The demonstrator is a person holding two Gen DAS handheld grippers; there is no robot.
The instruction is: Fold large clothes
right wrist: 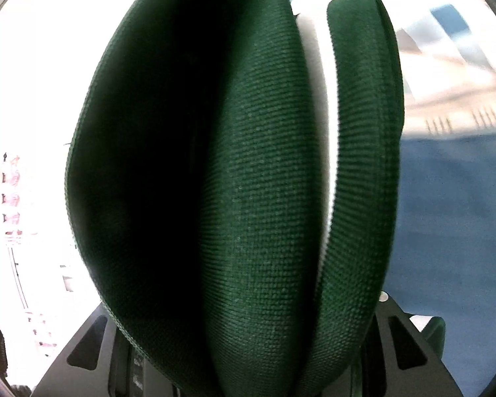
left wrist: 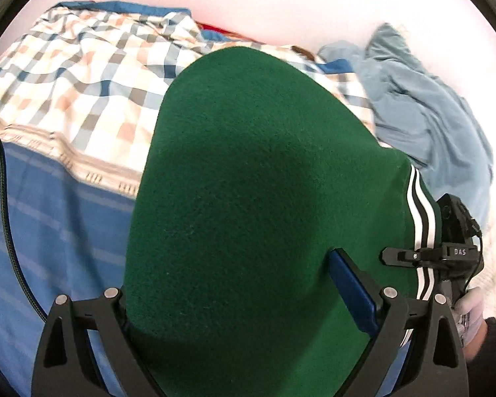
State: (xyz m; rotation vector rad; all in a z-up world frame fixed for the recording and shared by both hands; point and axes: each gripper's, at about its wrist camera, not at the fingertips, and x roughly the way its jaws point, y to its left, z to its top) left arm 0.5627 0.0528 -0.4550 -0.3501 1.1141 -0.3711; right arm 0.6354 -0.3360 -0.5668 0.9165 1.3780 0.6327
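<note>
A blue striped bedsheet (left wrist: pixel 49 231) fills seven o'clock, a checked cloth (left wrist: pixel 82 76) ten, a pale blue garment (left wrist: pixel 423 112) two; the green garment (left wrist: pixel 254 198) hangs centrally, pinched by the left gripper (left wrist: pixel 248 301) and right gripper (right wrist: pixel 248 347)

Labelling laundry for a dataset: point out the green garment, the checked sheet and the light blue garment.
green garment (left wrist: pixel 254 198): left wrist view, middle of its broad face.
checked sheet (left wrist: pixel 82 76): left wrist view, its rumpled middle.
light blue garment (left wrist: pixel 423 106): left wrist view, its crumpled centre.
</note>
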